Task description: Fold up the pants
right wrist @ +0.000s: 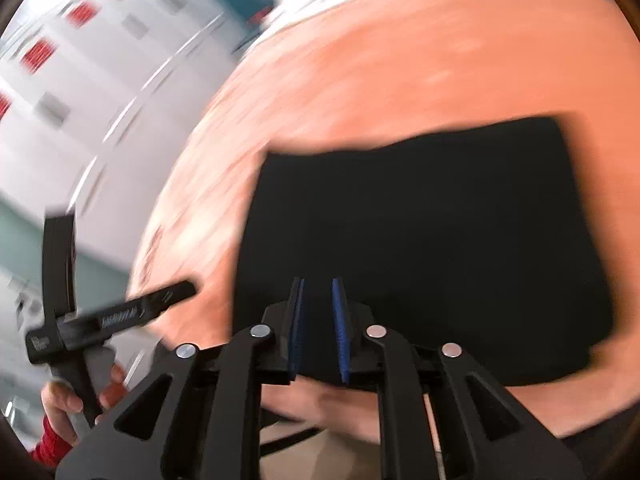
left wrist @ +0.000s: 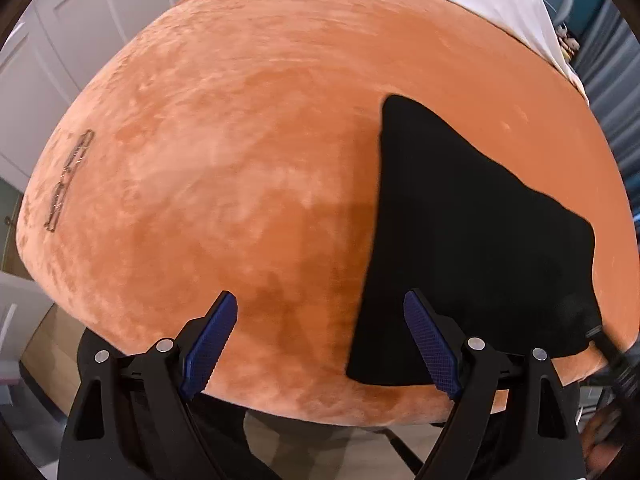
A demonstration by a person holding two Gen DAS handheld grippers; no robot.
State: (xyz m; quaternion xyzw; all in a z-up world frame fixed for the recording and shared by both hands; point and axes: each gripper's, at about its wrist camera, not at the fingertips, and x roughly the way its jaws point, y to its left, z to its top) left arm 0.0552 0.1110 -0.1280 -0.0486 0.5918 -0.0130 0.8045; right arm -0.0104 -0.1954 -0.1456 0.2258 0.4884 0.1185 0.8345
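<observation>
Our left gripper (left wrist: 320, 344) stands wide apart, holding nothing, above the orange blanket (left wrist: 240, 160). Our right gripper (right wrist: 319, 328) is narrowed with a small gap over the folded black pants (right wrist: 420, 232), lying flat near the blanket's edge; grip uncertain.

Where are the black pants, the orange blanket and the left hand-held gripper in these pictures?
black pants (left wrist: 460, 240): left wrist view, middle of the fabric.
orange blanket (left wrist: 240, 140): left wrist view, bare plush surface.
left hand-held gripper (left wrist: 320, 344): left wrist view, midway between its blue fingertips.
</observation>
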